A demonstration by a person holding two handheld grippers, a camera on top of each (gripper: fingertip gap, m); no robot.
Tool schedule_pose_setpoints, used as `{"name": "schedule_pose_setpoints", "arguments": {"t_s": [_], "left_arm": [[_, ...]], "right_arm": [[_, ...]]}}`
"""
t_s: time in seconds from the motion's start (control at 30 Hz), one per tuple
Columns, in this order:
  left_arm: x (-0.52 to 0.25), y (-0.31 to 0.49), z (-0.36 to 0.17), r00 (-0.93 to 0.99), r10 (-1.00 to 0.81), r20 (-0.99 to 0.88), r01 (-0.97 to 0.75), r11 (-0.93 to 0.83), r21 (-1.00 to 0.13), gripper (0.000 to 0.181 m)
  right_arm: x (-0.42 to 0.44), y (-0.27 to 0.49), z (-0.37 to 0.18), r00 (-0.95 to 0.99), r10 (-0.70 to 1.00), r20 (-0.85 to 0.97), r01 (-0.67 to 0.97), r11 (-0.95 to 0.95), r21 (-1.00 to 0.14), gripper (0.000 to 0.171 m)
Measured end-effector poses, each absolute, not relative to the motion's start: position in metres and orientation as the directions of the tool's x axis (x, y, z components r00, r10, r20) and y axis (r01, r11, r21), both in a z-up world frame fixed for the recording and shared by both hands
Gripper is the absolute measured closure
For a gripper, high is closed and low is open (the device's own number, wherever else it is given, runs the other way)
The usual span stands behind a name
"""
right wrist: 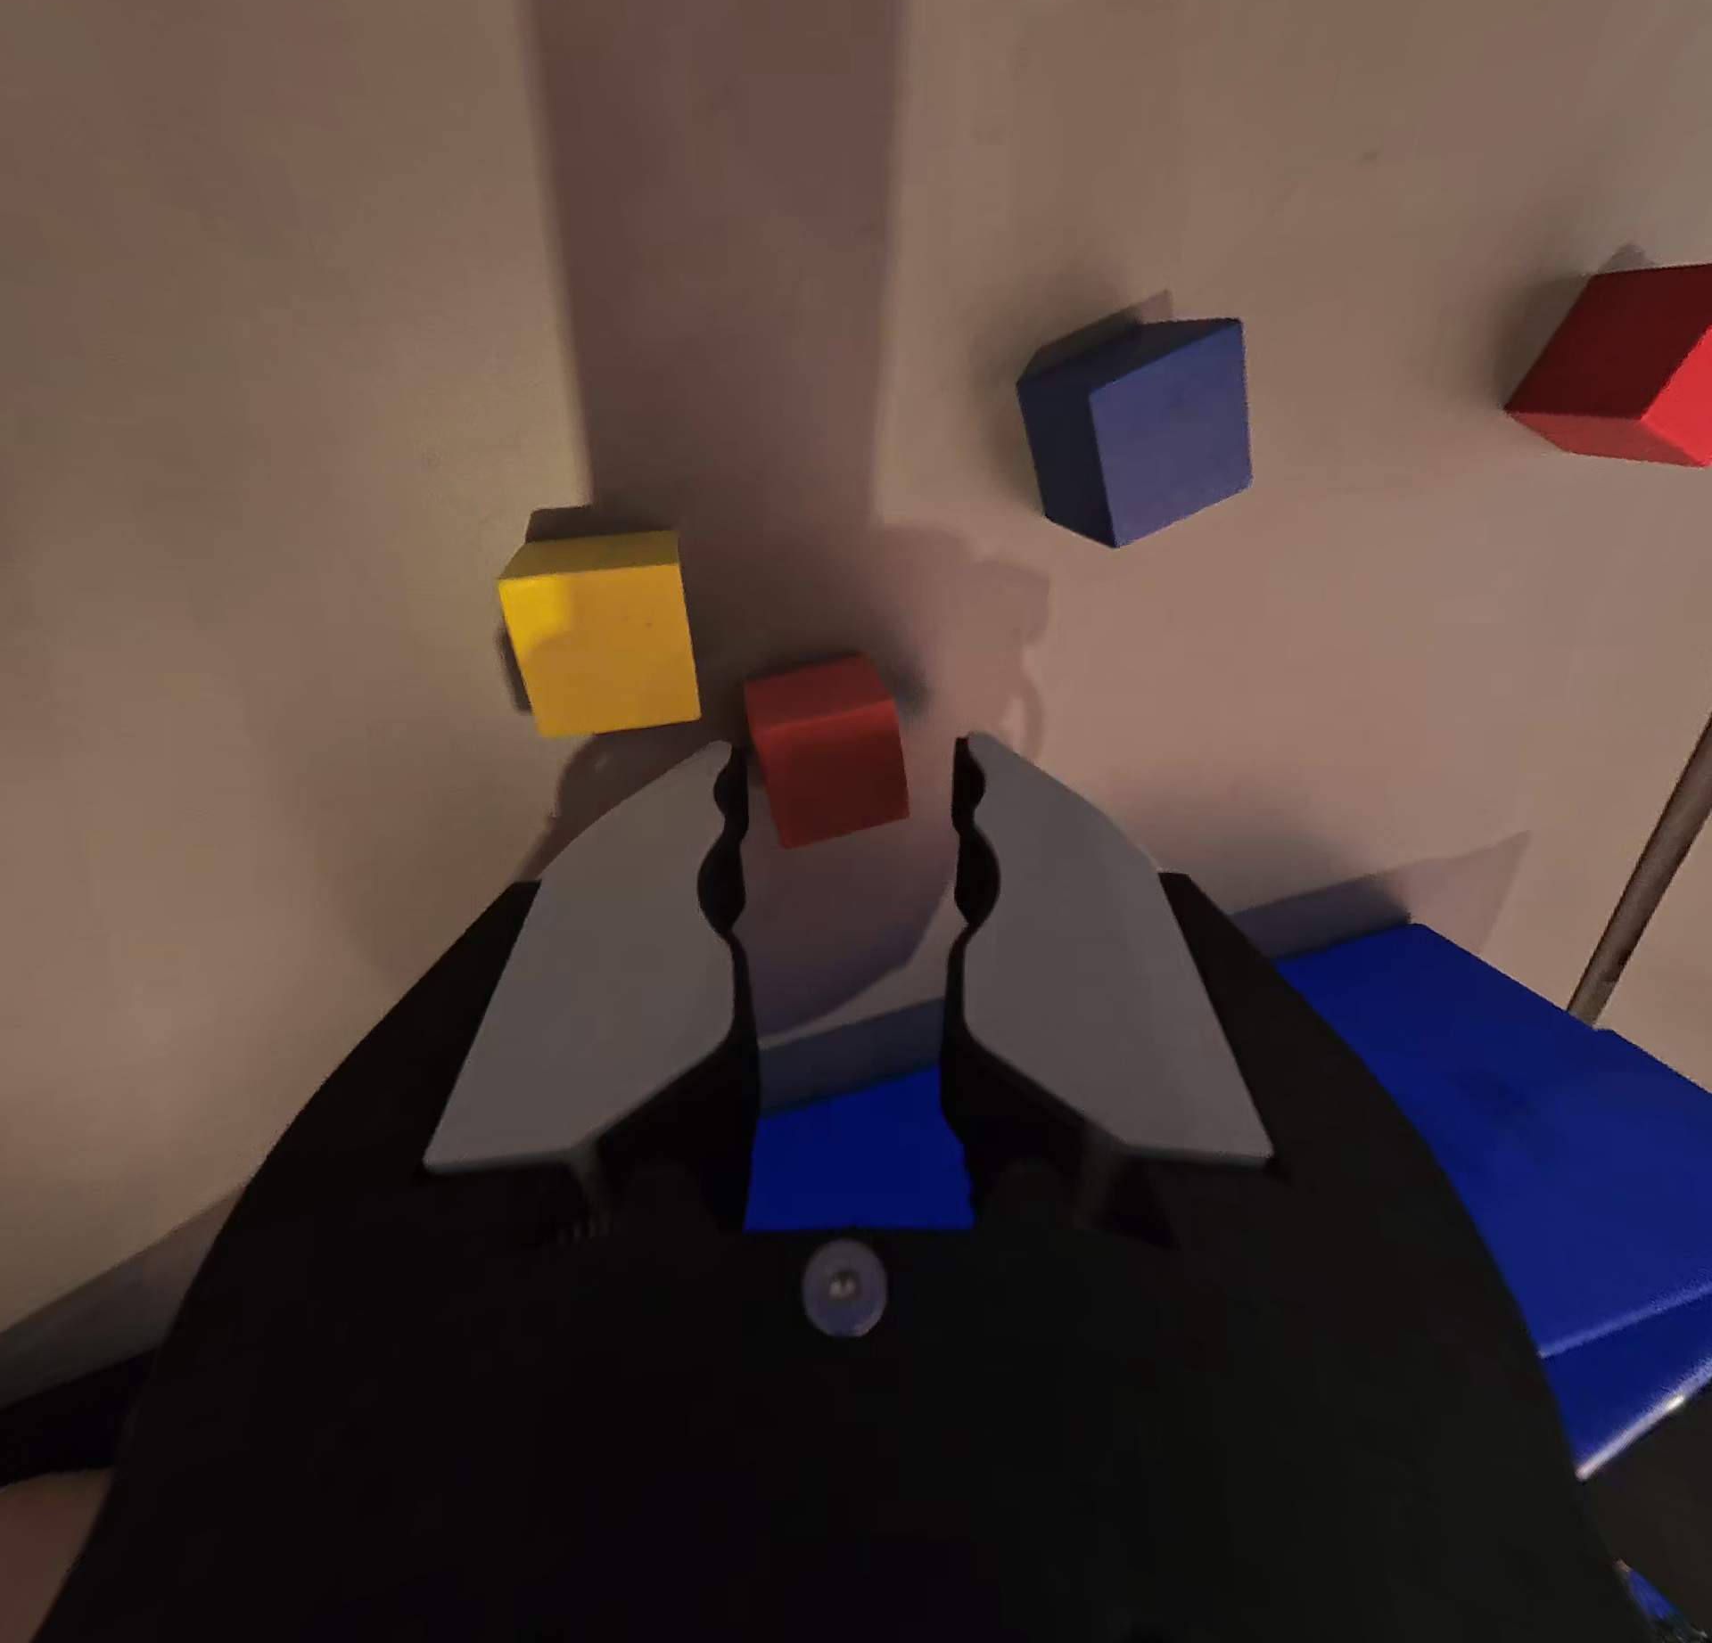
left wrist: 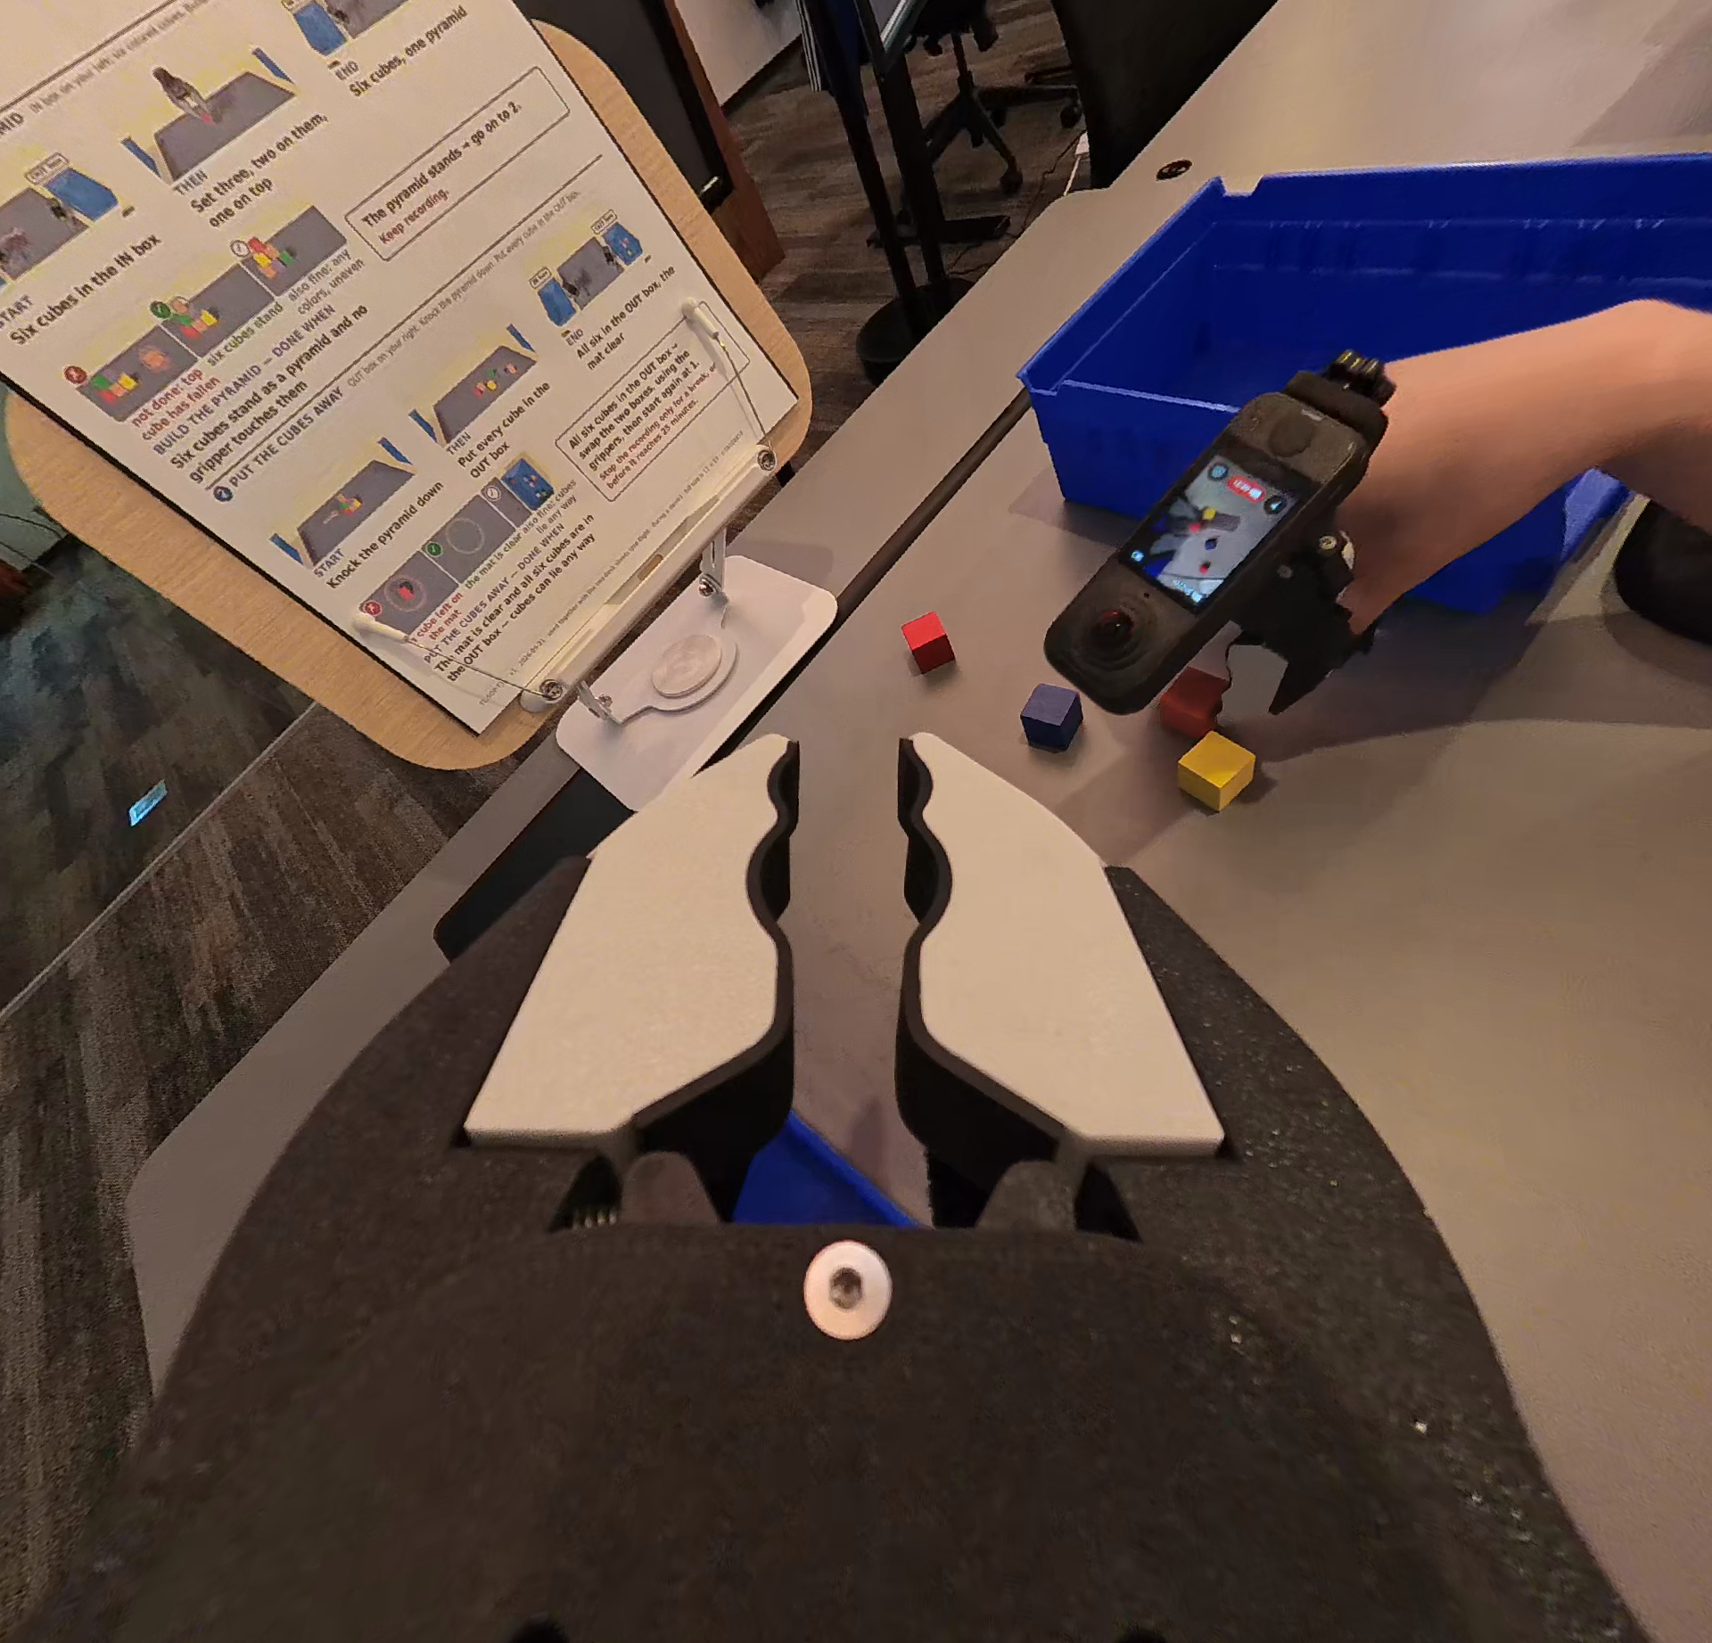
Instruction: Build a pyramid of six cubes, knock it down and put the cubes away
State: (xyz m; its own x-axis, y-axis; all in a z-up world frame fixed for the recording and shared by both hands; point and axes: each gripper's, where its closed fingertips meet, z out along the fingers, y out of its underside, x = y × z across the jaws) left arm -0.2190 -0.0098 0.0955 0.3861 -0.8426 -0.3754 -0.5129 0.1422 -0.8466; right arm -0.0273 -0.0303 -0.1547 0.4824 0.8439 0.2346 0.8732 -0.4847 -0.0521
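In the right wrist view, the right gripper [right wrist: 845,770] fills the lower half of the frame, its jaws spread with a gap between them. A red cube [right wrist: 824,751] sits at the tips, between the two fingers, close to the left one — neither finger clearly presses it. Just up and left of it lies a yellow cube [right wrist: 602,635]. Farther up and to the right rests a blue cube [right wrist: 1139,436], and a second red cube [right wrist: 1630,367] is cut by the right edge. All four lie apart on the grey table [right wrist: 278,302]. A blue bin [right wrist: 1482,1135] shows at the lower right, behind the fingers.

In the left wrist view, the left gripper [left wrist: 848,751] occupies the bottom centre, jaws apart and holding nothing, above the table. Beyond it, right of centre, the same cubes lie scattered, with the right gripper over them, held by a hand [left wrist: 1519,450]. Behind that, at the upper right, stands the blue bin. At the upper left, an instruction sheet [left wrist: 324,302] leans on a stand.
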Motion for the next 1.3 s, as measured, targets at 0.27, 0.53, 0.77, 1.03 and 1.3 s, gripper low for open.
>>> {"name": "schedule_pose_setpoints", "arguments": {"t_s": [0.27, 0.53, 0.77, 1.03, 1.3], "left_arm": [[-0.217, -0.009, 0.091, 0.381, -0.843, -0.379, -0.527, 0.139, -0.839, 0.161], [-0.221, -0.009, 0.097, 0.398, -0.834, -0.383, -0.514, 0.143, -0.846, 0.161], [-0.221, -0.011, 0.097, 0.394, -0.835, -0.384, -0.515, 0.146, -0.845, 0.161], [-0.223, -0.009, 0.098, 0.4, -0.834, -0.381, -0.511, 0.142, -0.848, 0.161], [-0.224, -0.01, 0.098, 0.398, -0.833, -0.384, -0.514, 0.144, -0.846, 0.161]], "right_arm": [[-0.036, -0.028, -0.119, 0.52, 0.821, 0.234, 0.852, -0.482, -0.205, 0.141], [0.066, -0.054, 0.006, 0.793, 0.507, 0.337, 0.605, -0.592, -0.532, 0.141], [0.135, -0.074, -0.092, 0.885, 0.462, 0.064, 0.461, -0.847, -0.266, 0.141], [0.142, -0.067, -0.151, 0.874, 0.486, 0.015, 0.484, -0.868, -0.107, 0.14], [0.145, -0.05, -0.098, 0.897, 0.425, 0.121, 0.441, -0.841, -0.314, 0.126]]}}
